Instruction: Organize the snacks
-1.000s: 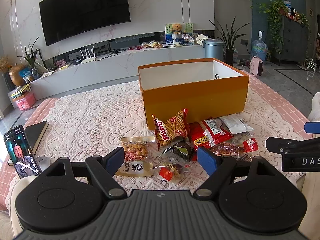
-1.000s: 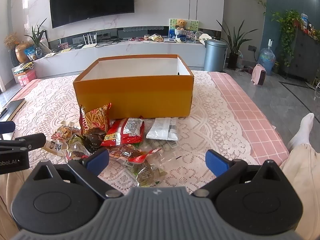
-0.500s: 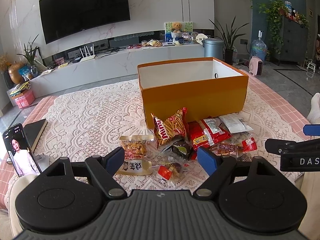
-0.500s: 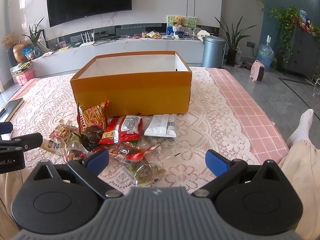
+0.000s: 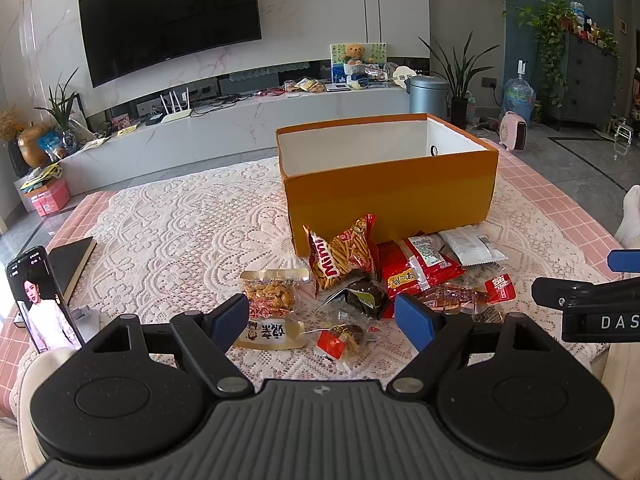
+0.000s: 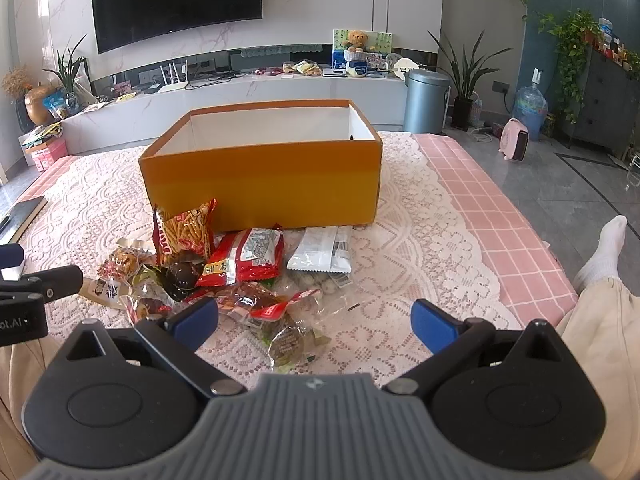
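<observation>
Snacks (image 6: 240,256) lie heaped before the orange box (image 6: 264,184); left gripper (image 5: 322,322) and right gripper (image 6: 314,320) spread.

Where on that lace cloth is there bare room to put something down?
Bare lace lies left of the orange box, toward the book and phone, and right of the white packet, up to the pink checked cloth. The snack pile crowds the box's front. Both the left gripper and right gripper are open.

"mimi" in white letters on the red stick-snack bag (image 5: 343,253); "das" in white on the right gripper (image 5: 596,312) body; chinese characters on other packets, not legible.
</observation>
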The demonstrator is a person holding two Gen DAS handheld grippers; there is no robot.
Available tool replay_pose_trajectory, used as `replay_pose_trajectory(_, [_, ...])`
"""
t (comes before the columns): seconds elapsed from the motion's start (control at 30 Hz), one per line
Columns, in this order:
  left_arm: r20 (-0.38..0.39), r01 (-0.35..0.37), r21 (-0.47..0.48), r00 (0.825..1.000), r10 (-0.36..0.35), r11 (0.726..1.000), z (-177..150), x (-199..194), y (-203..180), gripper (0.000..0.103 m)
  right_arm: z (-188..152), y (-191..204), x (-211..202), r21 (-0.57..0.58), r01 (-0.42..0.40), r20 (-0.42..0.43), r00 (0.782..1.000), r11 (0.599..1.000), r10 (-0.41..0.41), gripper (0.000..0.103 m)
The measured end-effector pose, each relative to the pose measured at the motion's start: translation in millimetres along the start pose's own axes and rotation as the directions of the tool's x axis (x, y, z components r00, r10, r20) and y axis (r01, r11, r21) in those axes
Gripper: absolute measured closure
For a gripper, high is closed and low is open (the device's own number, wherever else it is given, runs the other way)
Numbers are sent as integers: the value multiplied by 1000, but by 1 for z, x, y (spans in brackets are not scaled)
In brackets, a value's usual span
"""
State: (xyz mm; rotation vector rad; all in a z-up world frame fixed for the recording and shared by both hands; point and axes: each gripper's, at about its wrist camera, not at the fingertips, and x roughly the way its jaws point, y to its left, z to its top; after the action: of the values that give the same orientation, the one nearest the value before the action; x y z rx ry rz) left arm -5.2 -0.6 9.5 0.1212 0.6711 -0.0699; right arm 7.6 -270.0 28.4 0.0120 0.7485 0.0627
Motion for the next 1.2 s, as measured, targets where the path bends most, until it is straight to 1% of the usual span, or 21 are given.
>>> replay_pose_trajectory(0.73, [0,0,0,1000,0,1000,0,0,0,6,-1,-1,1,4,-1,-6,1000,1000,1,4])
replay_pose_trajectory(1.2, [-1,14,-1,1000,-14,1000,0,3,-2,6,-1,-2,2,5,-1,-9,1000,1000,1,4])
